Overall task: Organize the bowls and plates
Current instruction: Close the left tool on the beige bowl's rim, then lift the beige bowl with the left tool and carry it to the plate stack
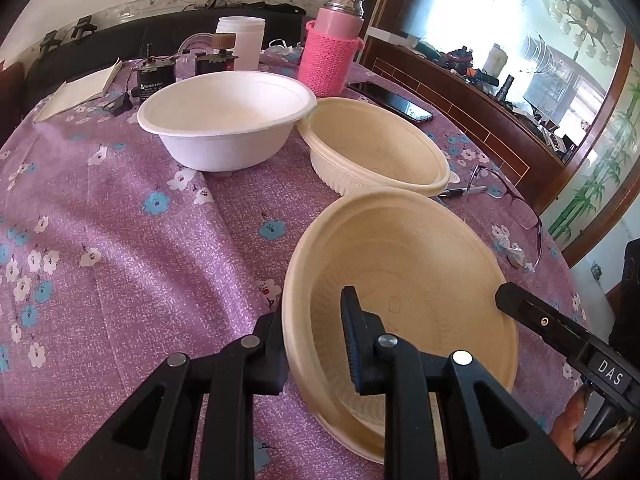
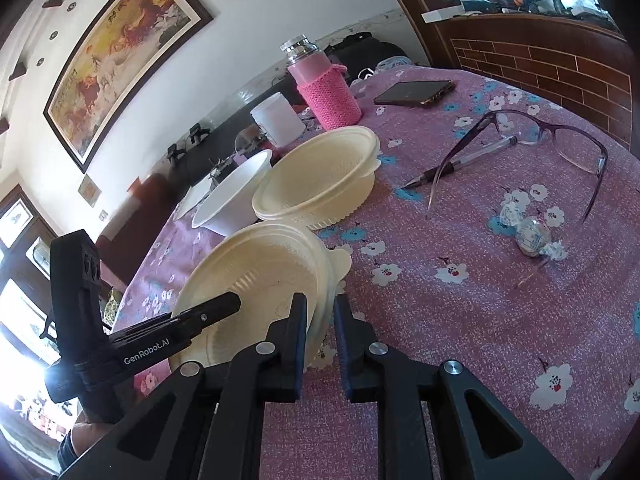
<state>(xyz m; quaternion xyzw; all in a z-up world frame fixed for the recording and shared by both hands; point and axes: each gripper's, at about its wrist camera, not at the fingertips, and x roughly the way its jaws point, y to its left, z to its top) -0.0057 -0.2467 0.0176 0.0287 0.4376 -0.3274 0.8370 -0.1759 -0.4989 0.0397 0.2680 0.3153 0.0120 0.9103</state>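
A cream bowl is tilted above the purple tablecloth, held at both sides. My left gripper is shut on its left rim, one finger inside and one outside. My right gripper is shut on its right rim; its finger shows at the bowl's edge in the left wrist view. The left gripper's finger shows in the right wrist view. A second cream bowl sits just beyond. A white bowl stands further left.
A pink flask, a white jar, a phone, glasses, a pen, wrapped candy and small gadgets lie on the flowered tablecloth. A wooden cabinet stands at right.
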